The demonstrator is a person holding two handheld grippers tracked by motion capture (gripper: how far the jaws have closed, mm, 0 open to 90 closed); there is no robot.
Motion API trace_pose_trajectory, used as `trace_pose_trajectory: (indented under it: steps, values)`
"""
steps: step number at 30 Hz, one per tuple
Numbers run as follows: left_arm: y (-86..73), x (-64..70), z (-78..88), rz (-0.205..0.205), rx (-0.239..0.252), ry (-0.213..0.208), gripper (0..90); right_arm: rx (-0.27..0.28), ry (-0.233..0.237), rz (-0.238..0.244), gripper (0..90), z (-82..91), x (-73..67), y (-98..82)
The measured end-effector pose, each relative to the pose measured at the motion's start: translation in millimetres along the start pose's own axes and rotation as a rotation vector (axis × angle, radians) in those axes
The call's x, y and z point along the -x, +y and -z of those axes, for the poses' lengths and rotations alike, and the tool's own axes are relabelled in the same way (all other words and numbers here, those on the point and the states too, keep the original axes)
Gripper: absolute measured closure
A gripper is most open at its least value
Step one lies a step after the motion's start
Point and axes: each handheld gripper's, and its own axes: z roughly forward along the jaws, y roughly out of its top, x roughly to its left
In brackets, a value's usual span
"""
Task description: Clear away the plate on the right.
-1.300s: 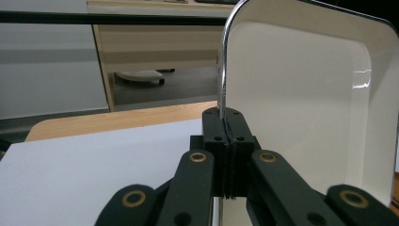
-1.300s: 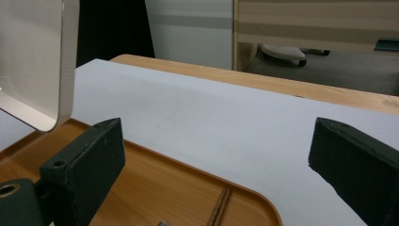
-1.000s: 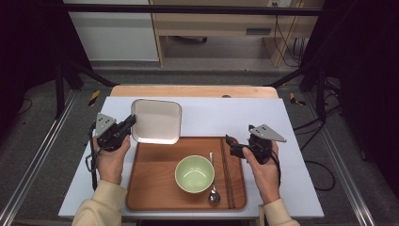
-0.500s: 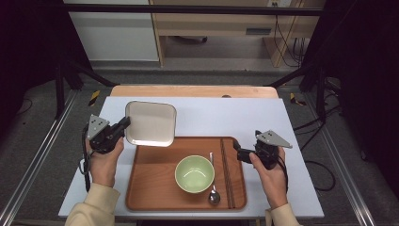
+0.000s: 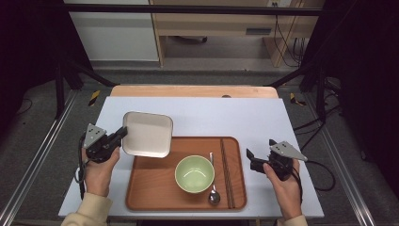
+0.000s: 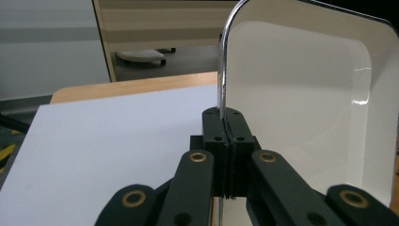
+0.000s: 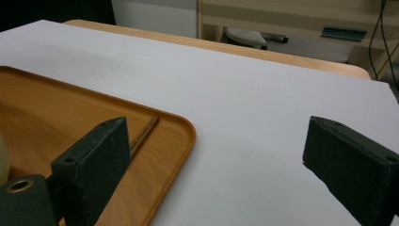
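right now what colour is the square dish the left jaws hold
White square dish with a glossy inside, clearest in the left gripper view.

Open hand-held gripper straddles wooden tray corner.

bowl on tray — chopsticks right

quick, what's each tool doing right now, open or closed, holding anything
Left tool: closed on the rim of the white square plate.
Right tool: open, holding nothing, beside the wooden tray.
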Motion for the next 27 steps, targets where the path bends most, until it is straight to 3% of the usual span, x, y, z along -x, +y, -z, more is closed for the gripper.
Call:
trace_pose_trajectory:
  steps: [6,11,18,21,27]
  values:
    - [-18.6,1.4,9.6,0.027,-0.037,-0.001,89.2,0.003,-0.019,-0.028,8.5,14.3,9.0,-8.1]
    - [-26.3,7.3,15.5,0.008,-0.072,-0.011,89.2,0.003,-0.031,-0.046,8.6,19.0,15.9,-11.7]
    - [-36.1,14.1,21.8,0.013,-0.131,-0.052,89.1,0.0,-0.037,-0.058,8.6,19.8,19.1,-13.2]
    - [-40.2,16.4,20.1,0.004,-0.153,-0.058,89.1,-0.008,-0.038,-0.049,8.7,18.7,18.8,-13.9]
    - [-43.0,15.6,13.3,0.026,-0.176,-0.08,89.0,-0.02,-0.031,-0.039,8.6,15.7,17.1,-15.2]
